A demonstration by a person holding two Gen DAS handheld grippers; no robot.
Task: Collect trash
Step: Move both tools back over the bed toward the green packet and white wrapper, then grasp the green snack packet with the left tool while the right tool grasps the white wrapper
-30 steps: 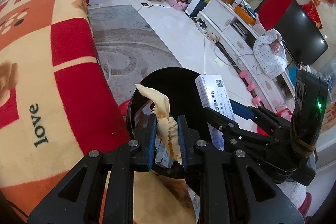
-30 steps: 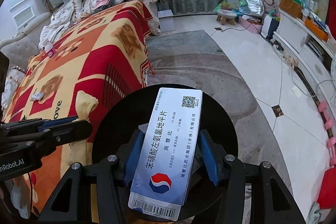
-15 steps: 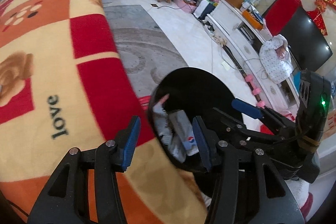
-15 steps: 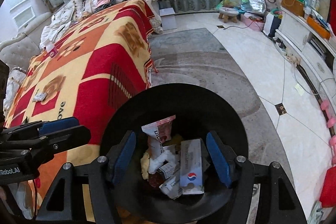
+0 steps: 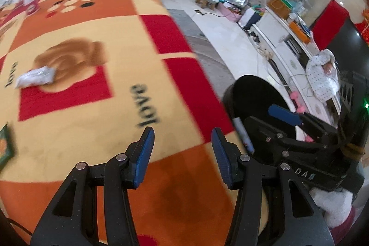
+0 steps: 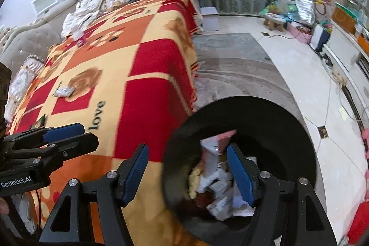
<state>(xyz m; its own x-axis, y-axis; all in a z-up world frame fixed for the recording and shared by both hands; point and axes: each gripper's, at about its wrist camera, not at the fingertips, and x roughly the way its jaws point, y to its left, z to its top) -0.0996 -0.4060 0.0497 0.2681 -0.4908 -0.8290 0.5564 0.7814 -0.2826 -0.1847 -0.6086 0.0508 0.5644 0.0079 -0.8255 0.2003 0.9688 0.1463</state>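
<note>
**Both grippers empty over the blanket's edge, bin loaded beside it**

Your left gripper [image 5: 182,142] hangs over the checked blanket [image 5: 96,107], jaws parted with nothing but orange and cream fabric showing between the blue pads. No grip there. Off to its right you can see your right gripper [image 5: 286,117] reaching across the black trash bin [image 5: 251,89], which sits just beside the blanket's edge.

Switch to the right wrist view: your right gripper [image 6: 188,159] is spread wide, one pad over the blanket [image 6: 138,75], the other over the mouth of the trash bin [image 6: 288,121]. Nothing is pinched between the pads. Down inside the bin lies a pile of wrappers and packets [image 6: 216,174], white, pink and yellow, heaped against the near wall. Your left gripper [image 6: 62,133] shows at the left edge of this view, above the blanket.

Trash is out on the blanket too. A crumpled white wrapper [image 5: 34,78] lies on the brown bear patch, well apart from your left gripper, and the same white wrapper [image 6: 64,91] shows in the right view, left of the word "love". A green packet [image 5: 4,149] peeks in at the far left edge of the left view, flat on the fabric. Further up the blanket a small pink and white item [image 6: 79,37] rests near the pillows; it's too blurred to name.
</note>
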